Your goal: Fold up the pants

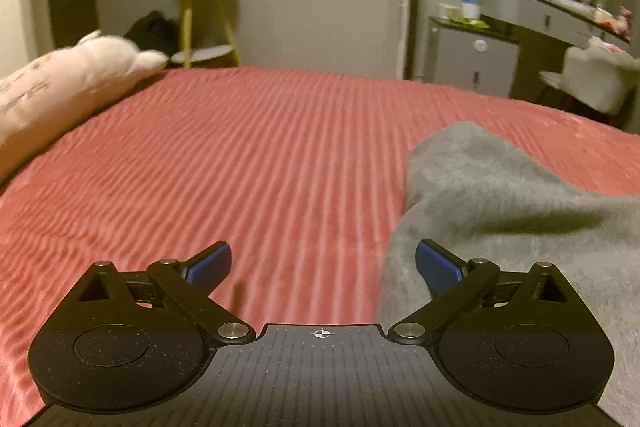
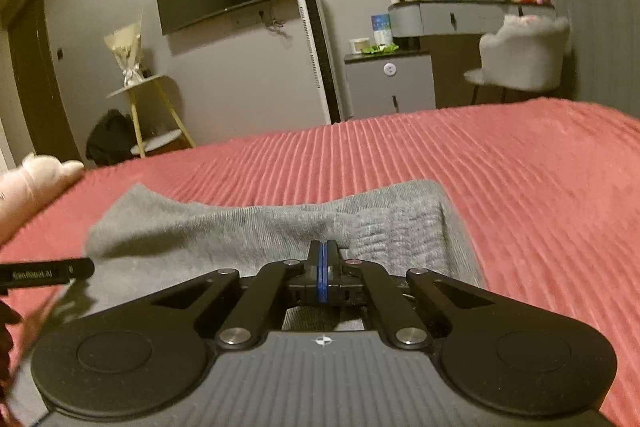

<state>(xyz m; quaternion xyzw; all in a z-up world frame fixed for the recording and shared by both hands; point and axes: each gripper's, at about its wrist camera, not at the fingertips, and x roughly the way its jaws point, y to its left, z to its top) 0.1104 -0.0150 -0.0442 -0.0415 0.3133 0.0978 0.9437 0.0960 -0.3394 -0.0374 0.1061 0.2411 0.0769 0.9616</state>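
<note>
Grey pants (image 2: pixel 224 227) lie spread on the red ribbed bedspread (image 2: pixel 540 187). My right gripper (image 2: pixel 324 247) is low over their near part. Its blue pads are pressed together on a raised fold of the grey cloth. In the left wrist view the pants (image 1: pixel 500 195) fill the lower right, with one corner lifted. My left gripper (image 1: pixel 323 259) is open over the bedspread (image 1: pixel 240 167) at the pants' left edge. Its right finger (image 1: pixel 436 263) is over the grey cloth and nothing is between the pads. A black part of the left gripper (image 2: pixel 44 273) shows at the right wrist view's left edge.
A pale plush pillow (image 1: pixel 60 87) lies on the bed's left side. Beyond the far edge stand a yellow-legged side table (image 1: pixel 200 23), a tall white fan (image 1: pixel 408 3), a small grey cabinet (image 1: pixel 472 63), a dresser with bottles and a white chair (image 1: pixel 600 79).
</note>
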